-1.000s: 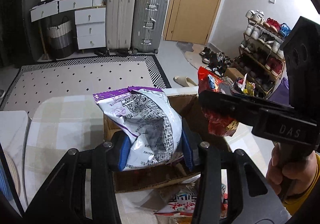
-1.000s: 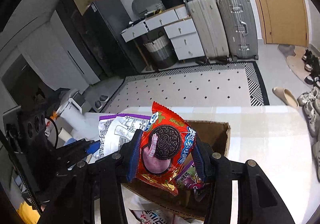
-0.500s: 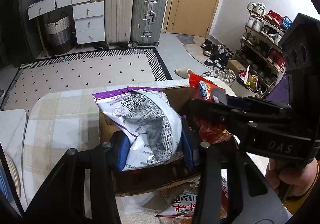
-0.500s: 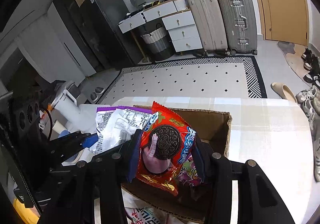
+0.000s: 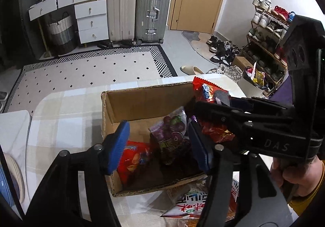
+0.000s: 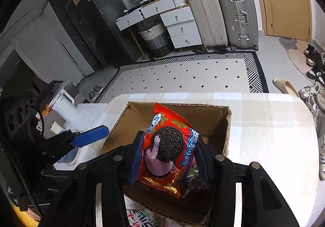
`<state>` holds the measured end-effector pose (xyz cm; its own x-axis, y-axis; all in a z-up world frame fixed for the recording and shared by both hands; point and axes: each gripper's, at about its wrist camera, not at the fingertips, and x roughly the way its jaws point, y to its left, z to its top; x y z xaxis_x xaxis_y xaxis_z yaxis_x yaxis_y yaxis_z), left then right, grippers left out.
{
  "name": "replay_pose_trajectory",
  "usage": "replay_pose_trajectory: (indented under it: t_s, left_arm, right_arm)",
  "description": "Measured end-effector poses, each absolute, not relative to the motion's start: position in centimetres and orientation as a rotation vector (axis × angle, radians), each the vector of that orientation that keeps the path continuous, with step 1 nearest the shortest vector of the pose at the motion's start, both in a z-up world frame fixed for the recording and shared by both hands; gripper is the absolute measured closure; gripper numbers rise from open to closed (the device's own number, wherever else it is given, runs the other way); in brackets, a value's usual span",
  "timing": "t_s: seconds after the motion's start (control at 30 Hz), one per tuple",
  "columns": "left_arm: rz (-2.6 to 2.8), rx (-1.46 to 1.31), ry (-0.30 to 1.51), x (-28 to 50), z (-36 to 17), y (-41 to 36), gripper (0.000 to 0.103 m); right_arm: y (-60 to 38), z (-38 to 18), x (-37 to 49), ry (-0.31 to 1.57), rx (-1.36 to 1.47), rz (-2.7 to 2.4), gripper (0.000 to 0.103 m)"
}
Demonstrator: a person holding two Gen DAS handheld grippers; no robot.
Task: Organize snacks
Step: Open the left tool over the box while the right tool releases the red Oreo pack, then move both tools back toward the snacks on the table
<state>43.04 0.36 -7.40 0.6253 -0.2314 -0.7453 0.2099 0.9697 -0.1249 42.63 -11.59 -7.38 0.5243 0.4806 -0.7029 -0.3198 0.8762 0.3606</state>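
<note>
A cardboard box sat on the table, holding a grape packet and a chip bag. Another packet lay just in front of the box. Suitcases stood far behind, beyond a rug.

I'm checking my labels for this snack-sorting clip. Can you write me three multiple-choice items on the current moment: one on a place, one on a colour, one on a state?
1. Where is the grape-print snack bag?
A. inside the cardboard box
B. on the rug
C. on the shoe rack

2. What colour are the pads of the left tongs?
A. yellow
B. blue
C. white

3. What are the right tongs doing?
A. standing open and empty
B. gripping a suitcase handle
C. gripping the red cookie packet

Key: 1 A, it lies on the box floor; 2 B, both pads show blue; 3 C, the pads press its sides.
</note>
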Motion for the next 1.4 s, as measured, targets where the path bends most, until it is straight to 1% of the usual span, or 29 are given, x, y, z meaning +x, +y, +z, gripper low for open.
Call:
replay_pose_trajectory:
  t_s: [0.17,0.27,0.5,0.7,0.83,0.97,1.13,1.2,1.27,1.33,1.37,1.4]
  left_arm:
    - [-0.248,-0.043,0.850,41.7,-7.0,1.3,0.042]
    - [-0.241,-0.043,0.837,40.7,-6.7,1.8,0.037]
    - [-0.244,-0.049,0.826,39.2,-5.6,2.2,0.035]
    - [-0.247,-0.042,0.815,37.4,-4.0,2.0,0.033]
    - [-0.242,-0.038,0.796,35.5,-2.3,1.7,0.027]
    - [-0.233,-0.036,0.763,32.1,-0.2,1.6,0.025]
    - [-0.222,-0.037,0.683,26.3,3.0,1.3,0.022]
    - [-0.217,-0.031,0.647,23.7,4.2,1.1,0.020]
    - [-0.216,-0.023,0.612,20.9,5.3,0.8,0.018]
    - [-0.215,-0.021,0.581,18.2,6.2,0.7,0.014]
    - [-0.214,-0.020,0.565,16.7,6.6,0.5,0.009]
    - [-0.213,-0.021,0.549,15.3,6.9,0.5,0.001]
  right_arm:
    - [-11.1,-7.7,42.5,0.915,0.181,0.474,0.056]
    - [-10.9,-8.0,42.5,0.931,0.178,0.475,0.056]
    - [-10.5,-7.9,42.4,0.933,0.150,0.450,0.054]
    - [-11.9,-5.6,40.8,0.880,0.172,0.442,0.054]
    - [-13.0,-3.0,37.9,0.832,0.179,0.453,0.053]
    - [-14.0,0.1,33.3,0.754,0.176,0.472,0.052]
    - [-14.6,4.1,25.2,0.626,0.140,0.520,0.051]
    - [-15.0,5.2,21.5,0.575,0.131,0.530,0.044]
    - [-15.4,6.0,18.3,0.530,0.131,0.535,0.036]
    - [-15.8,6.5,15.4,0.484,0.128,0.535,0.034]
    - [-16.0,6.6,14.0,0.463,0.127,0.528,0.027]
    - [-16.1,6.6,12.7,0.444,0.122,0.519,0.021]
